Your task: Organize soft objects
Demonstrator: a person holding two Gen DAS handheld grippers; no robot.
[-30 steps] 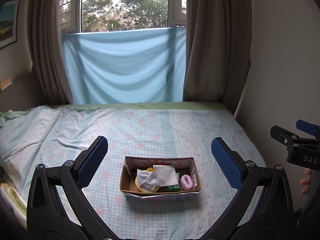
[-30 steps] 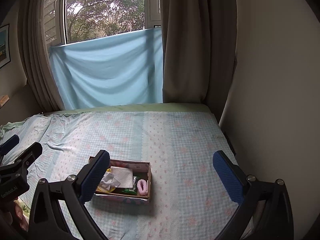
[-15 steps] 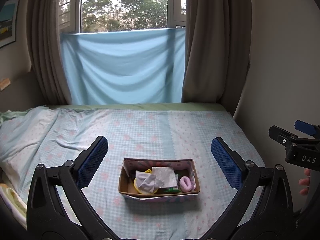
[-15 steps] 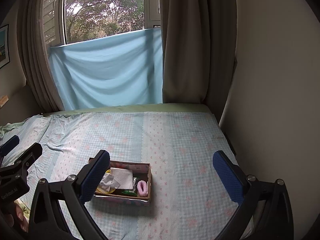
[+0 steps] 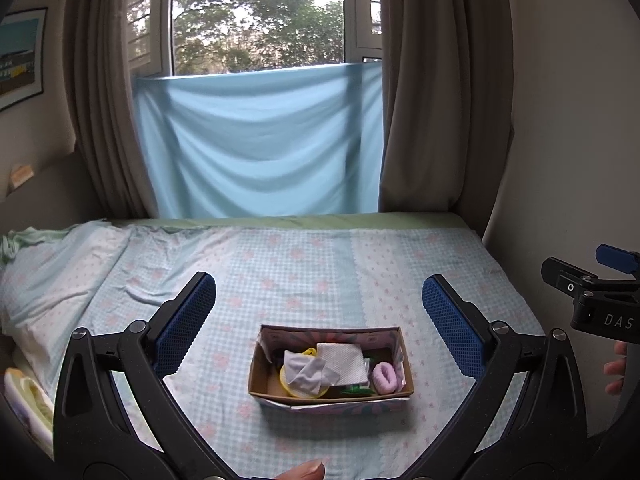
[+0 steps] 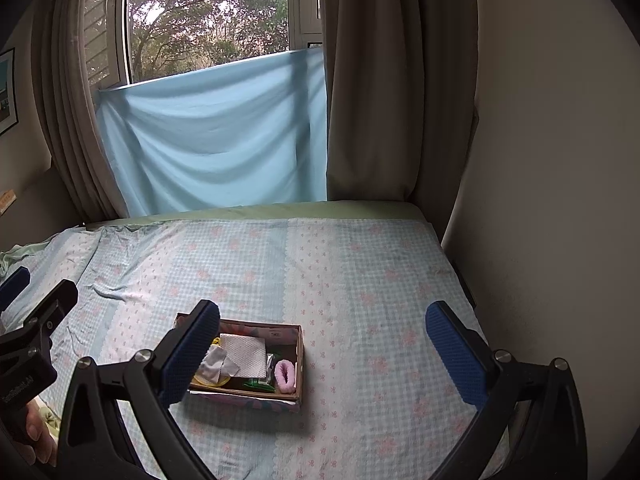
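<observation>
A small cardboard box sits on the bed. It holds a white tissue, a grey cloth, a yellow item, a green item and a pink fluffy roll. My left gripper is open and empty, held above and in front of the box. My right gripper is open and empty, to the right of the box; its left finger covers the box's left end.
The bed has a light blue checked sheet. A wall runs along its right side. A blue cloth hangs over the window with brown curtains beside it. Bedding lies at the left edge.
Both grippers drew back a little and stayed open. The box sits slightly lower in the left wrist view.
</observation>
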